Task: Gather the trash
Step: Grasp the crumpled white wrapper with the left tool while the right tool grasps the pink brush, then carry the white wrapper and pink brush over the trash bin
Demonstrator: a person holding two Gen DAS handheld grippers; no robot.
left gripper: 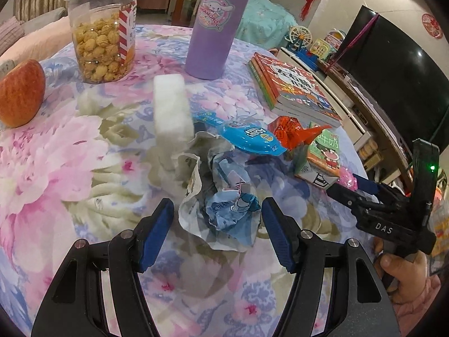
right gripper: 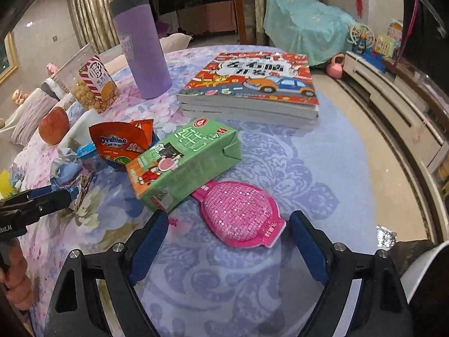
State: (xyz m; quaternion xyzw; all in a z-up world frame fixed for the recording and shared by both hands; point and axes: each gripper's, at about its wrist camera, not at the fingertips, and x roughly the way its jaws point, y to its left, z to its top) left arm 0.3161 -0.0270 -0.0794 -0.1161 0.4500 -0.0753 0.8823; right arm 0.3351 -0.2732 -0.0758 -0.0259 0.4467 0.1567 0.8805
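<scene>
A crumpled blue-and-white wrapper [left gripper: 221, 196] lies on the floral tablecloth between the blue pads of my left gripper [left gripper: 216, 233], which stands open with a gap on both sides. Beyond it lie a blue wrapper [left gripper: 247, 134], an orange Ovaltine packet [right gripper: 120, 143] and a green milk carton [right gripper: 185, 160] on its side. A pink foil wrapper [right gripper: 238, 213] pokes out from under the carton and lies between the fingers of my right gripper [right gripper: 228, 236], which is open and not touching it. The right gripper [left gripper: 345, 188] also shows in the left wrist view, at the pink wrapper.
Farther back stand a purple tumbler [left gripper: 213, 28], a clear jar of nuts [left gripper: 103, 36], an apple [left gripper: 21, 92], a white foam block [left gripper: 171, 109] and a stack of books [right gripper: 252, 84]. The round table's edge [right gripper: 364, 168] curves off at the right, with a low cabinet beyond.
</scene>
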